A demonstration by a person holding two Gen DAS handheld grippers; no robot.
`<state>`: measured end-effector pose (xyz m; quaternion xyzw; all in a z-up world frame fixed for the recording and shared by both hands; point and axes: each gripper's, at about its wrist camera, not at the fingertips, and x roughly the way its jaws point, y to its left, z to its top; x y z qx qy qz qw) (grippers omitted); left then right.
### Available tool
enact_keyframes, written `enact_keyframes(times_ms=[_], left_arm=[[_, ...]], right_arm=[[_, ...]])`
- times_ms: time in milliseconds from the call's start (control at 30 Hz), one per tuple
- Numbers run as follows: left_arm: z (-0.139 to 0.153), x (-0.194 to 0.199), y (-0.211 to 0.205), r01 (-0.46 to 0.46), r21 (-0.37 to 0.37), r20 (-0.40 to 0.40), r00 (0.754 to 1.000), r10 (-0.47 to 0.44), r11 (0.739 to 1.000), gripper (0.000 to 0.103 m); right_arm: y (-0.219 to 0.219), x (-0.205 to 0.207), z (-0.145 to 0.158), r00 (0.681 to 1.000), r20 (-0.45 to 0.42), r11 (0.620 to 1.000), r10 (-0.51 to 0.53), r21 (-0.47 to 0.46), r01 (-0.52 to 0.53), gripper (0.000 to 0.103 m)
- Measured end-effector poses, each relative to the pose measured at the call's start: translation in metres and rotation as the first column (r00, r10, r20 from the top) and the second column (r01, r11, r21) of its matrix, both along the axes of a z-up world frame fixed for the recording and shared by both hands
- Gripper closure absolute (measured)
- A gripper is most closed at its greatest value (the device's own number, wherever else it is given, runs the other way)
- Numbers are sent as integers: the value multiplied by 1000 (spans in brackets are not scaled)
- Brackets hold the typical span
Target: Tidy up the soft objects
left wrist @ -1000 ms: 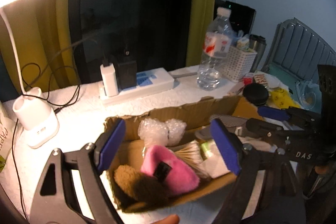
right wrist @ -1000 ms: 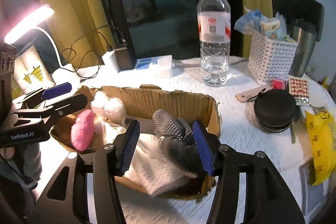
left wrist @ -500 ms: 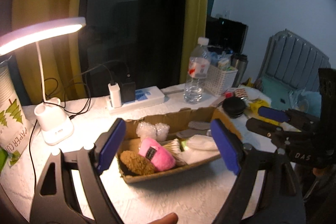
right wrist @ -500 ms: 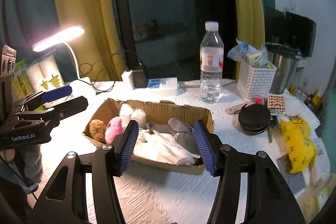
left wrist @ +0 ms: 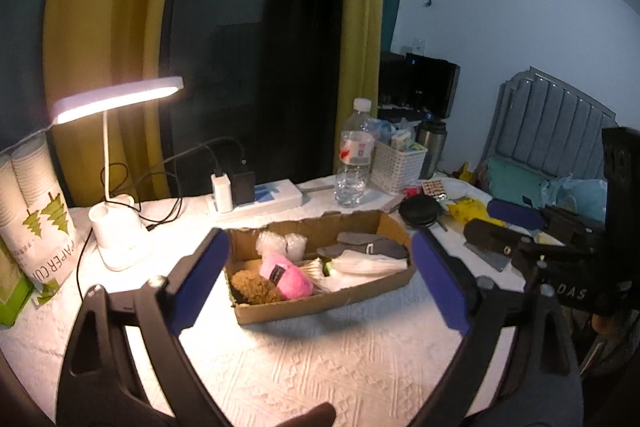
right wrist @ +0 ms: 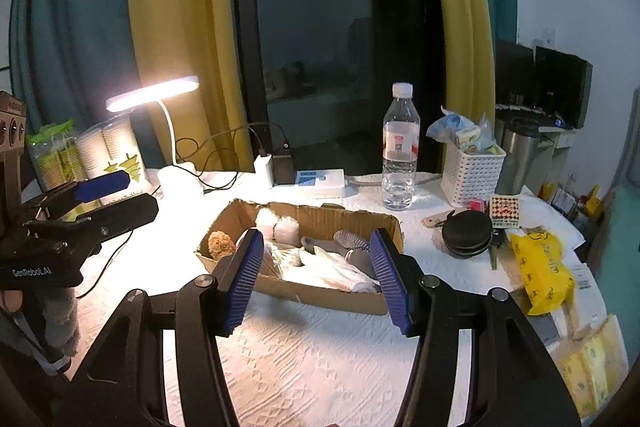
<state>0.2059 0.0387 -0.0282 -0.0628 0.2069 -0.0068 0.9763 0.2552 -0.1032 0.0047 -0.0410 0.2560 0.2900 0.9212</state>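
A shallow cardboard box [left wrist: 320,303] sits mid-table on the white cloth. It holds a pink plush [left wrist: 284,275], a brown fuzzy ball [left wrist: 252,285], bubble-wrap lumps [left wrist: 280,243], grey socks [left wrist: 364,245] and a folded white cloth [left wrist: 360,265]. My left gripper [left wrist: 320,279] hangs well back from the box, its jaws opening, with nothing between them. My right gripper [right wrist: 316,281] is also held back and above the box [right wrist: 320,293], open and empty. From the right wrist I see the brown ball [right wrist: 220,243], a dotted grey sock [right wrist: 352,241] and the white cloth [right wrist: 336,267].
A lit desk lamp [left wrist: 120,223] and a pack of paper cups [left wrist: 32,211] stand left. Behind the box are a power strip [left wrist: 256,199], a water bottle [left wrist: 354,163] and a white basket [left wrist: 398,163]. A black round case [right wrist: 468,233] and a yellow packet [right wrist: 540,267] lie right.
Both grippers have drawn back and up from the box, which now looks smaller and farther off. The left jaws have spread wider. The box's contents have not moved.
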Motion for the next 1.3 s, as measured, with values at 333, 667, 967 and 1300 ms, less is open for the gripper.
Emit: enact_keyframes(times_ms=[333,667,967,1300], left_arm=[[32,-28,-13,-15,46,39,999,13,999,6],[61,-38,-26,-25,94,92,996,17,995,4],[70,-37,-28,-60,115,116,992,47,992,4],[70,-32,-29,-62,124,115,992,48,990,4]], right_arm=[[-16,-31,36,995,92,999,-50,22,48,25],[-34,-45,73,982,164,995,-95,46,88,23],[-40,-41,78,981,168,994,-98,57,90,23],[-39,-39,78,982,164,995,-95,58,86,23]])
